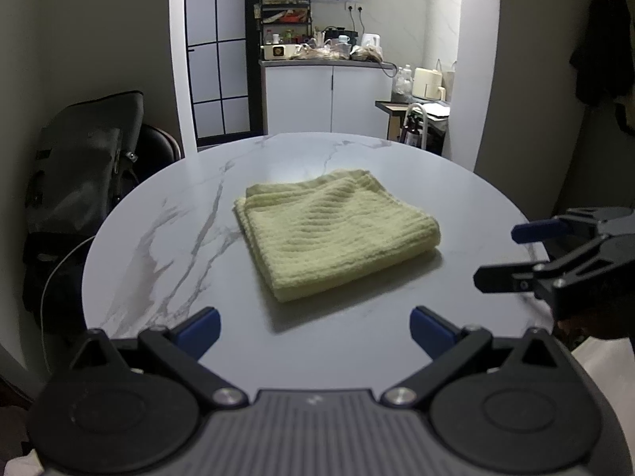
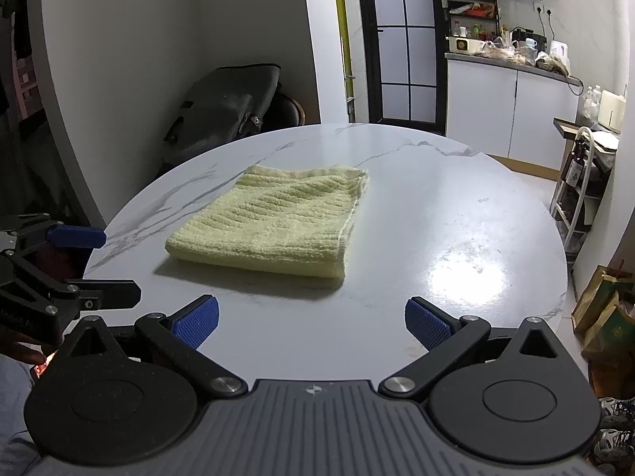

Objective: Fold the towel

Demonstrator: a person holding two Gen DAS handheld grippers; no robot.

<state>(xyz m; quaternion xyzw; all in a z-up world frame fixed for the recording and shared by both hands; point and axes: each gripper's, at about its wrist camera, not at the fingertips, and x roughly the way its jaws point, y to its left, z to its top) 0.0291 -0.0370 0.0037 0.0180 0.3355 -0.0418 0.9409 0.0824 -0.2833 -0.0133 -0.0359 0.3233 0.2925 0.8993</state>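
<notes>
A pale green ribbed towel [image 1: 333, 234] lies folded into a thick square on the round marble table [image 1: 166, 214]; the right wrist view shows the same towel [image 2: 274, 222] left of the table's [image 2: 456, 218] middle. My left gripper [image 1: 315, 329] hovers open at the near edge, short of the towel, nothing between its blue pads. My right gripper [image 2: 311, 323] is also open and empty, back from the towel's near fold. Each gripper appears in the other's view: the right gripper [image 1: 502, 256] at the right edge, the left gripper [image 2: 115, 263] at the left edge.
A dark bag [image 1: 83, 166] rests on a chair behind the table's left side. Kitchen cabinets and a cluttered counter [image 1: 325, 55] stand beyond. A small rack with bottles [image 2: 583, 182] and paper bags [image 2: 607, 313] sit on the floor to the right.
</notes>
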